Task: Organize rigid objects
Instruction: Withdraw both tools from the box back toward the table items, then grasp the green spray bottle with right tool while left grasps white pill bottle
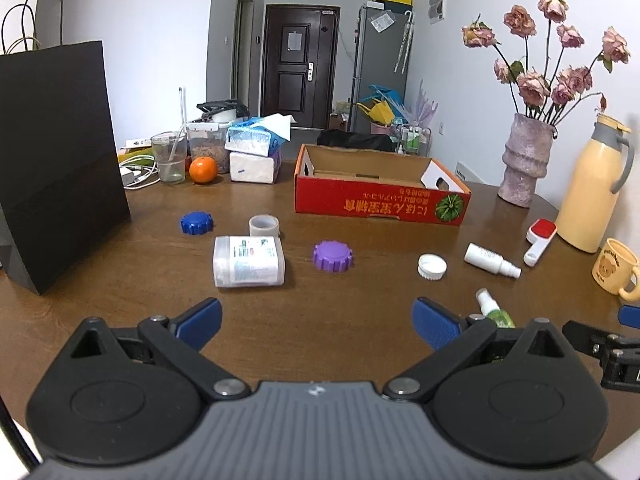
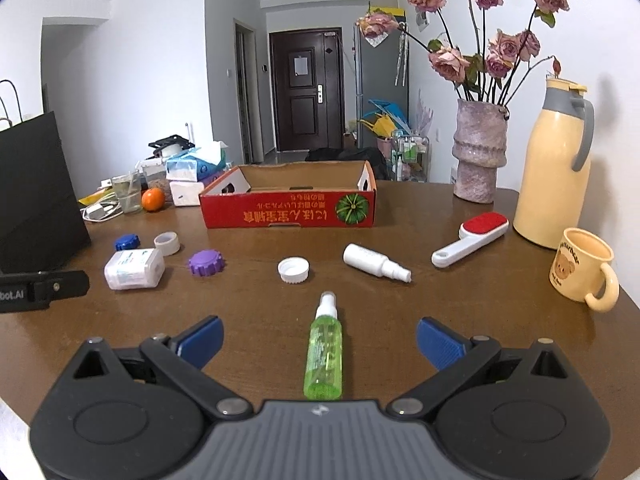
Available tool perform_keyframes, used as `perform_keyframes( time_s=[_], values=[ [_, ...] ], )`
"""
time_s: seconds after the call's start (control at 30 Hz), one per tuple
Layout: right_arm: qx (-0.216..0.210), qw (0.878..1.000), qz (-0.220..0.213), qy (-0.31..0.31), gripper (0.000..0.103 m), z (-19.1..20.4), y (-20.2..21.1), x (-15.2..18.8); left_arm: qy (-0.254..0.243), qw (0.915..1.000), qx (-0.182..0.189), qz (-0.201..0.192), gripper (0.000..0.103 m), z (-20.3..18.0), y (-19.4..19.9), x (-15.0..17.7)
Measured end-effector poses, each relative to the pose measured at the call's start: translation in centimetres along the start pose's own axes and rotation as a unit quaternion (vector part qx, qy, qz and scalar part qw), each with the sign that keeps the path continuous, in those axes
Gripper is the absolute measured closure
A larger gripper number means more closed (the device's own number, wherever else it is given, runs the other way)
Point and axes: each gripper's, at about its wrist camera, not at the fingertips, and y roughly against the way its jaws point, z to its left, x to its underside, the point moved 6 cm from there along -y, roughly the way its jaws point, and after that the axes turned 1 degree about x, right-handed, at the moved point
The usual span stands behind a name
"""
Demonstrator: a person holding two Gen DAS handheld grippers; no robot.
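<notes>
So we've got both sets of tongs hanging low over the round brown wooden bench. The left tongs are spread wide apart with nothing between them, and the right tongs are just as wide open, with the green see-through spray bottle lying flat between the blue pads, not touching either one, its white nozzle pointing away from us.

Scattered further out: a white screw cap sitting open side up, a white spray bottle on its side just right of it, and a white-handled lint brush with a red pad near the cream thermos jug. Over on the left there's a purple ribbed cap, a blue ribbed cap, a roll of clear tape and a white squarish container with a printed label tipped on its side; the print's too small for us to read.

At the back sits the red cardboard tray, looks empty as far as we can see in, with yellow characters printed upside down and a green pumpkin picture on the front. The yellow mug has a bear on it with lettering we can't quite make out, and "bot.AI" shows on the left tool's side in the right view
</notes>
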Motion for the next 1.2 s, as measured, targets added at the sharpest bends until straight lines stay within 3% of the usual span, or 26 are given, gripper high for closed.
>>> perform_keyframes(
  time_s=[0.33, 0.7, 0.8, 1.1, 1.17, 1.2],
  values=[
    [0.016, 1.0, 0.015, -0.003, 0.0, -0.5, -1.8, 1.2, -0.002, 0.9999, -0.002, 0.016, 0.0, 0.6, -0.8, 1.3],
    [0.025, 0.998, 0.055, 0.014, 0.017, -1.0, -7.8, 3.6, -0.001, 0.9994, 0.004, 0.034, 0.0, 1.1, -2.4, 2.2],
    [0.027, 0.997, 0.063, 0.023, 0.023, -0.5, -9.3, 3.8, 0.0, 0.9992, 0.005, 0.039, 0.0, 1.2, -2.9, 2.4],
    [0.022, 0.995, 0.093, 0.011, 0.059, -0.3, -12.6, 3.8, 0.003, 0.9989, 0.004, 0.046, 0.0, 1.9, -3.9, 2.7],
    [0.015, 0.995, 0.094, 0.01, 0.073, -0.1, -12.8, 3.6, 0.004, 0.9989, 0.002, 0.047, 0.0, 2.1, -4.1, 2.7],
    [0.017, 0.995, 0.096, 0.01, 0.073, -0.1, -12.9, 3.4, 0.005, 0.9988, 0.001, 0.048, 0.0, 2.2, -4.2, 2.7]
  ],
)
